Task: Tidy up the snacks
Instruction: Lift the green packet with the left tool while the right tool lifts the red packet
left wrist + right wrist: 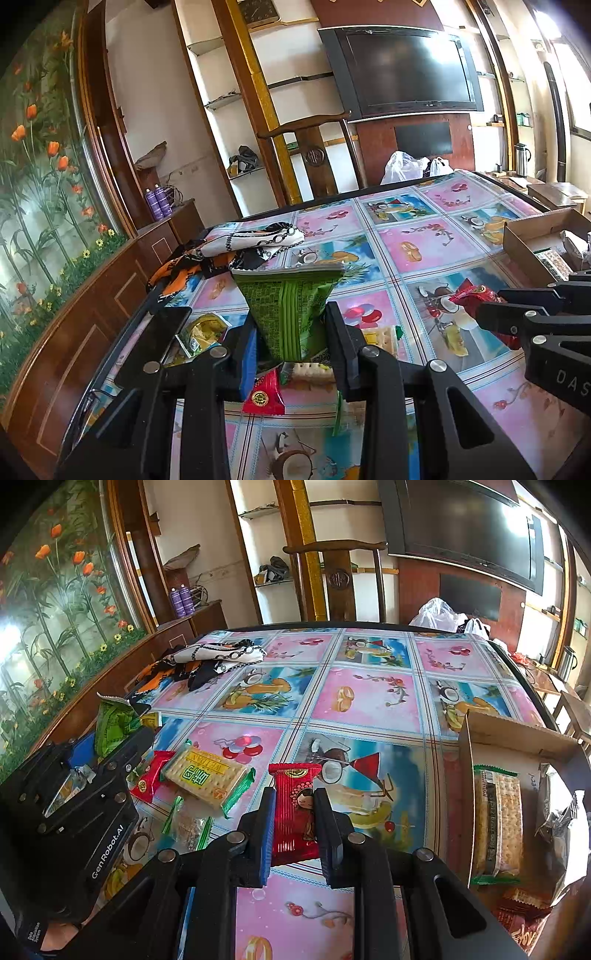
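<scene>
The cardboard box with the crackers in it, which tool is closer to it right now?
Right. The right tool, gripping a red snack packet, sits just left of the cardboard box. The left tool, holding a green packet, is farther left.

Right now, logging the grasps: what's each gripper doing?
Left gripper: closed on the green snack packet.
Right gripper: closed on the red snack packet.

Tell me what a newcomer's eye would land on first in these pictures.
Each gripper has a snack clamped between its fingers: the left gripper holds a green packet, lifted above the table, and the right gripper holds a red packet. Next comes the loud fruit-patterned tablecloth, with loose snacks at the left and a cardboard box at the right.
</scene>
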{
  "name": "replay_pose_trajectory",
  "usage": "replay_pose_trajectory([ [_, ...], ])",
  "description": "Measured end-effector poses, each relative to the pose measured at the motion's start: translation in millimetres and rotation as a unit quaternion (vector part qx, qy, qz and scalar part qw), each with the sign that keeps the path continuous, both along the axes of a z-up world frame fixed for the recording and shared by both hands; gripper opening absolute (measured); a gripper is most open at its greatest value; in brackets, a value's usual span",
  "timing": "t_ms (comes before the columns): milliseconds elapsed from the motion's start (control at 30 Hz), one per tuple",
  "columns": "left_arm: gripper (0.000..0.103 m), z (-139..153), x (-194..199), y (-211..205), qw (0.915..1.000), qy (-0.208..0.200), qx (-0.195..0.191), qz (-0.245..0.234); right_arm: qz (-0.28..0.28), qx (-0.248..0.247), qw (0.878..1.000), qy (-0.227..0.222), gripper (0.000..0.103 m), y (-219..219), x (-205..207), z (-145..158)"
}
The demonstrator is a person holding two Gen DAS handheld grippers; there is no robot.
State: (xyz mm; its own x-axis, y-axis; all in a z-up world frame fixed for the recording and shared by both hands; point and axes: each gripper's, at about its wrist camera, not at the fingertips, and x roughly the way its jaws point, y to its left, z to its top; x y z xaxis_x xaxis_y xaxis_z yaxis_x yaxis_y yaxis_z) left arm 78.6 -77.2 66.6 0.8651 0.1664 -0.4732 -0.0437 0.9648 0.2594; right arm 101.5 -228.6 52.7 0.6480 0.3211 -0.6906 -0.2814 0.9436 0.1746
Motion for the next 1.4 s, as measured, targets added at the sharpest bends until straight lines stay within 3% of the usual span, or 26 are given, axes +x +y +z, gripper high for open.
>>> replay_pose_trajectory([
  [733,0.032,0.9,-0.7,-3.8,0.9995,-0.014,0.028,-0.002,-0.001,0.000,1.000,-0.002,0.022,0.1,0.1,-0.3],
  [1400,0.032,0.0,-1.3,-6.5,0.9994,-0.015,0.030,-0.001,-0.002,0.001,1.000,-0.003,0.022,-0.3,0.5,1.4],
])
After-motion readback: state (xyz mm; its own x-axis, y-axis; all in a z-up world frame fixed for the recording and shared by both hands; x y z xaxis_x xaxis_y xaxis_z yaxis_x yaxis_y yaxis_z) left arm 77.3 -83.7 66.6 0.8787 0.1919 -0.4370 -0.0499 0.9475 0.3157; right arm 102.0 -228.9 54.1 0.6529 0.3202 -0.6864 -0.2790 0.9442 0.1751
